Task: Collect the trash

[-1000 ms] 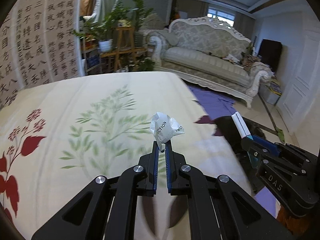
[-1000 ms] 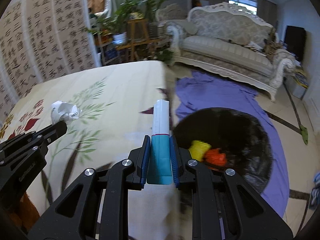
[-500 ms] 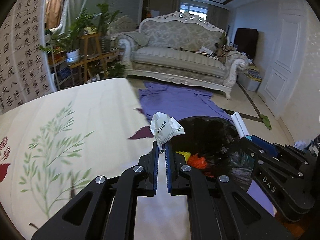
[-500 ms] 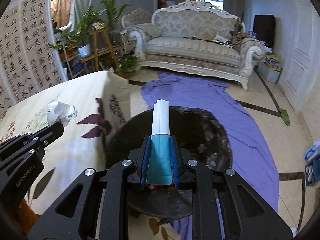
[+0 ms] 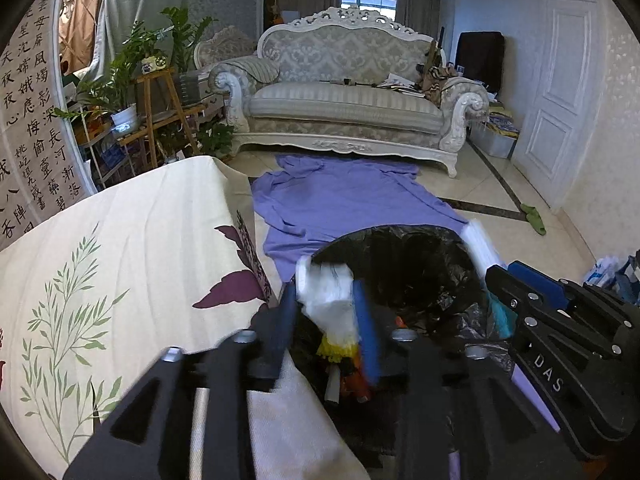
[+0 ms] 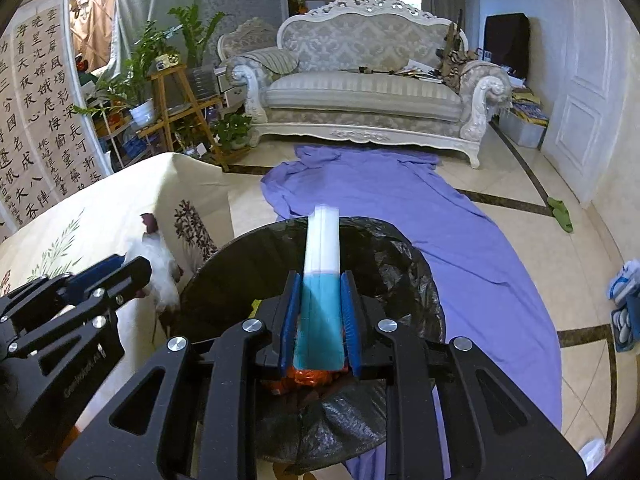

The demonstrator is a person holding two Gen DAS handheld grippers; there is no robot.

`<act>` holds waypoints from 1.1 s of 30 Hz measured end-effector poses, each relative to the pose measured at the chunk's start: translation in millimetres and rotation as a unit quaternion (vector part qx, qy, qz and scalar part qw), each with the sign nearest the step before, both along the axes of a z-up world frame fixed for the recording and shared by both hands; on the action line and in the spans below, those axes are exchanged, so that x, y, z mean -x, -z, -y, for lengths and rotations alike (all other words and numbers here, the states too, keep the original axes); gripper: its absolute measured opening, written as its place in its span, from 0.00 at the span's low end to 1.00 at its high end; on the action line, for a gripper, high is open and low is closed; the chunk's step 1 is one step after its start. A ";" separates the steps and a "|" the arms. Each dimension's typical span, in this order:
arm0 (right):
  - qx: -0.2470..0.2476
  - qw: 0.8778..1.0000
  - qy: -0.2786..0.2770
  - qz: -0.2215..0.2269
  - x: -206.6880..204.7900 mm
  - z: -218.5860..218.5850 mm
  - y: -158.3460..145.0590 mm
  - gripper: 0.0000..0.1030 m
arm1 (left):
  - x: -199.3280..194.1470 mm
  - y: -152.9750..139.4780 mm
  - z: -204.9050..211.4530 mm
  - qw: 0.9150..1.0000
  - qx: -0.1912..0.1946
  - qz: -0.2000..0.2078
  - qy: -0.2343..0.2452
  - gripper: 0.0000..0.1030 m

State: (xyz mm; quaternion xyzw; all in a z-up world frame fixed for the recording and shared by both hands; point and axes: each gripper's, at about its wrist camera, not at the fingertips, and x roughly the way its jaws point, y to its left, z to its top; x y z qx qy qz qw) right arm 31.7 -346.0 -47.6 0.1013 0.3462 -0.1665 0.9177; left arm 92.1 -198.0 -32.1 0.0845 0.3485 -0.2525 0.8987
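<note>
My left gripper (image 5: 326,300) is open over the near rim of the black-lined trash bin (image 5: 416,248). A blurred white crumpled wrapper (image 5: 330,306) sits between its spread jaws, loose. It shows in the right wrist view (image 6: 158,276) beside the left gripper (image 6: 132,276). My right gripper (image 6: 320,296) is shut on a white and teal box (image 6: 322,272) above the bin (image 6: 248,272). The right gripper also shows at the right of the left wrist view (image 5: 500,276). Yellow and orange trash (image 5: 338,350) lies inside the bin.
A table with a cream leaf-print cloth (image 5: 120,240) lies to the left of the bin. A purple sheet (image 6: 400,200) covers the floor ahead. A white sofa (image 6: 368,84) stands at the back, plants on wooden stands (image 6: 172,92) at back left.
Both grippers moved right from the table to above the bin. The left gripper's jaws opened and the wrapper came loose. The right gripper still holds the box.
</note>
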 end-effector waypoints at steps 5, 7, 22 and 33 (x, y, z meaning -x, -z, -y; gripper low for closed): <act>0.001 1.000 0.002 -0.002 -0.8 0.9 2.1 0.29 | 0.4 0.4 -4.0 1.000 0.002 0.000 -0.007 0.54; 0.000 1.000 0.003 -0.001 -0.4 1.4 1.8 0.34 | 0.9 0.5 -6.3 1.000 0.002 0.000 -0.012 0.59; 0.012 1.000 0.006 0.026 28.6 -18.4 -18.2 0.59 | 29.8 -13.4 -43.7 0.999 0.009 0.017 -0.044 0.74; 0.026 0.999 -0.001 0.045 59.6 -38.5 -35.5 0.64 | 52.9 -23.3 -67.4 0.997 0.005 0.036 -0.066 0.78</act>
